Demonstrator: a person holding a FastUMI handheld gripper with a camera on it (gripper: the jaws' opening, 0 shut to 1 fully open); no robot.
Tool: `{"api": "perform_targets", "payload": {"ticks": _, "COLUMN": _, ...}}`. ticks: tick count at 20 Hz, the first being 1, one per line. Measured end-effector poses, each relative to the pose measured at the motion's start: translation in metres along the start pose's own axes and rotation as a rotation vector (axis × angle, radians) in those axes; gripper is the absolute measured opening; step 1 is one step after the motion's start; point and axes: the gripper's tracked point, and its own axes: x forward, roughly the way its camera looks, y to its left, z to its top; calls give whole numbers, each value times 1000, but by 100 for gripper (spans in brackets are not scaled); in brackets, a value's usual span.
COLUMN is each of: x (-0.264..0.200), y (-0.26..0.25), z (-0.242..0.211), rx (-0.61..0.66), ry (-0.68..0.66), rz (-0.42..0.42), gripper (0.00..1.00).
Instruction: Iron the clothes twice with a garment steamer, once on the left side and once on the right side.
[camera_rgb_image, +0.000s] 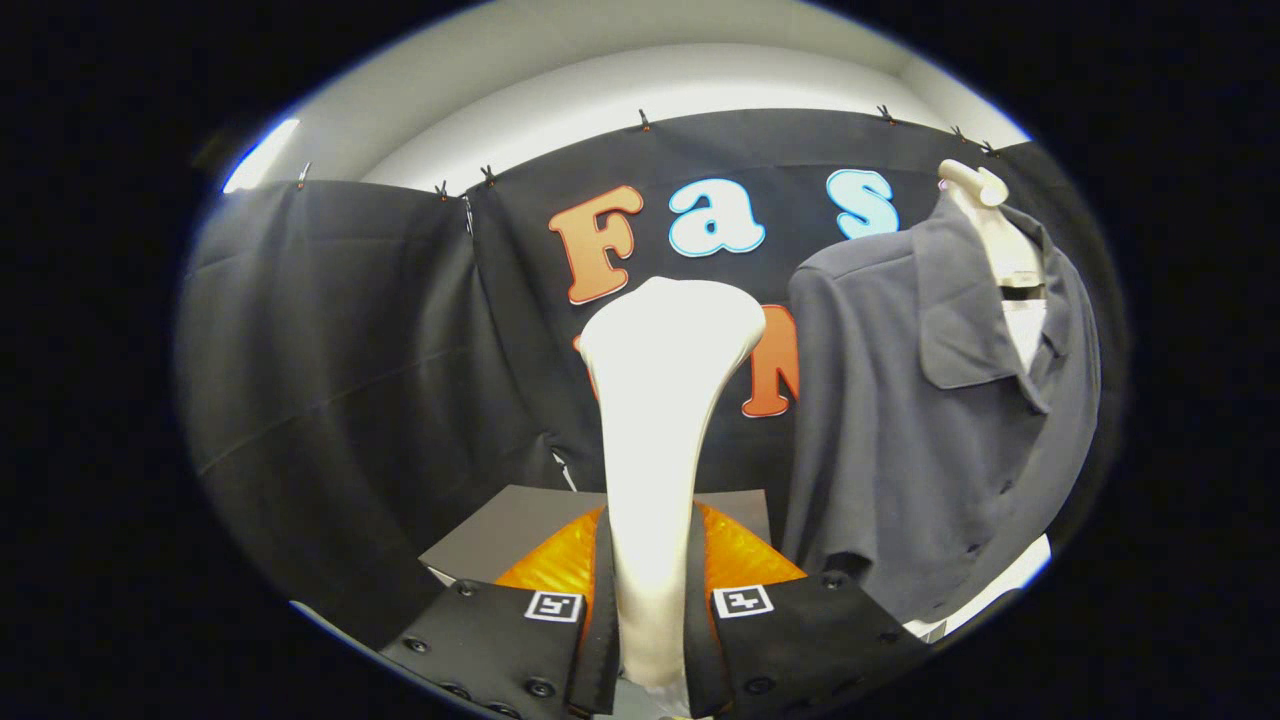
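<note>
A white garment steamer (660, 420) stands upright between my two fingers, its narrow handle clamped low down and its wide head rising above them. My gripper (650, 610) is shut on that handle, both black fingers (590, 610) pressing its sides. To the right of the steamer and beyond the fingers, a dark grey collared shirt (920, 420) hangs on a white mannequin torso (1000, 240). The steamer head is left of the shirt's sleeve, apart from the cloth, with a visible gap between them.
A grey board (500, 535) with an orange surface (550, 565) lies just ahead of the fingers, below the steamer. Black cloth walls (330, 350) close the booth behind and to the left. A white base (1010, 575) shows under the shirt's hem.
</note>
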Motion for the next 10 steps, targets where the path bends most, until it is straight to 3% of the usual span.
{"api": "perform_targets", "payload": {"ticks": 6, "x": -62, "y": -70, "z": 27, "rx": 1, "ry": -49, "rz": -25, "gripper": 34}}
{"api": "perform_targets", "payload": {"ticks": 10, "x": -71, "y": -121, "z": 32, "rx": 16, "ry": -64, "rz": -54, "gripper": 34}}
